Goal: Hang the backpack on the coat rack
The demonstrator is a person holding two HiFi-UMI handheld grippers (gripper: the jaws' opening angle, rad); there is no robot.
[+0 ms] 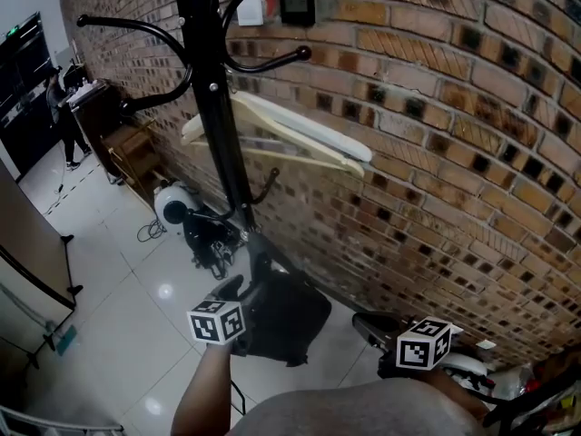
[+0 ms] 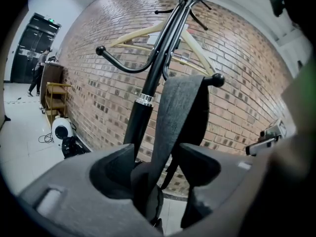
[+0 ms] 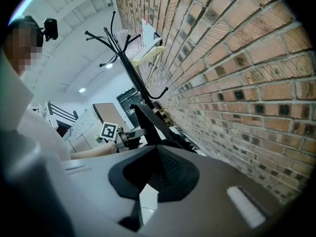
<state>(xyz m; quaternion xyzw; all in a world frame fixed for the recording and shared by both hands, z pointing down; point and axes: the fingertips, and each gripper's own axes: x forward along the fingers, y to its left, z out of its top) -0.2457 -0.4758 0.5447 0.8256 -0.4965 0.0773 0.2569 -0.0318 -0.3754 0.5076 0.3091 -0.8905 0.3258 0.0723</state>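
The backpack (image 1: 289,321) is down low, a black bundle by the foot of the coat rack (image 1: 218,107), just above the white tile floor (image 1: 118,280) and well below the hooks. It sits between the two tools. The left tool (image 2: 155,164) has its jaws clamped on a grey strap (image 2: 177,112), which runs straight up out of the grip. In the left gripper view the top of that strap lines up with a ball-tipped hook (image 2: 217,79), though I can't tell if they touch. Over to the right tool (image 3: 158,174): its jaws are pinched together on a black, mesh-faced piece of the bag, and a dark band rises out of them towards the rack. A cream wooden hanger (image 1: 290,134) hangs off the pole at a tilt, partway up. The brick wall (image 1: 454,153) stands right behind the rack. A white round appliance (image 1: 171,205) sits on the floor along the wall. Far off at the left edge, a person (image 1: 64,116) stands by some furniture.
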